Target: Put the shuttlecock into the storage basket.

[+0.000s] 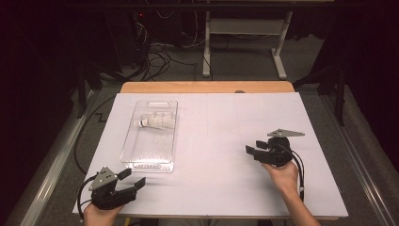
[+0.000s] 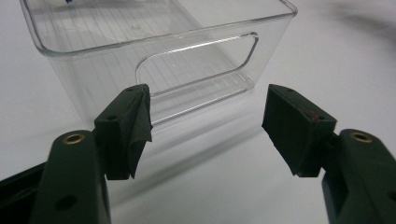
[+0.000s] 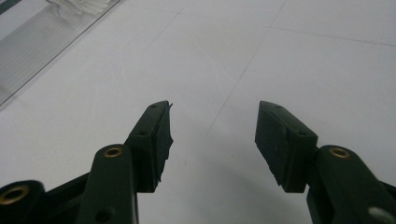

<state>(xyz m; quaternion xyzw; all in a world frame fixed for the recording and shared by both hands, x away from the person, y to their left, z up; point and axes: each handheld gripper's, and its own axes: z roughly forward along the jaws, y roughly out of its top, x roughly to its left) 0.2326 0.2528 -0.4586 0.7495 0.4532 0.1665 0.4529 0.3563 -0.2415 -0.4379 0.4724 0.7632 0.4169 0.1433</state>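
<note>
Both grippers, L (image 1: 133, 179) & R (image 1: 251, 151), are idling wide open w/ nothing held, shuttlecock (image 1: 154, 121) lying in bin (image 1: 141, 157) near table's left edge, so placing looks done.

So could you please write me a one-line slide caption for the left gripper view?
Open left claw facing the handle cutout of a clear plastic rectangular bin on the white table.

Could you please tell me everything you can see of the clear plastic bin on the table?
The clear plastic bin is a long, shallow, open-topped rectangular container of transparent plastic, with a ribbed floor and a cut-out handle slot in each short end wall. It stands upright on the left half of the white table, long side running away from the person. A white shuttlecock lies on its side in the far half. The left hand-held gripper sits just short of its near end, jaws apart, not touching it.
</note>
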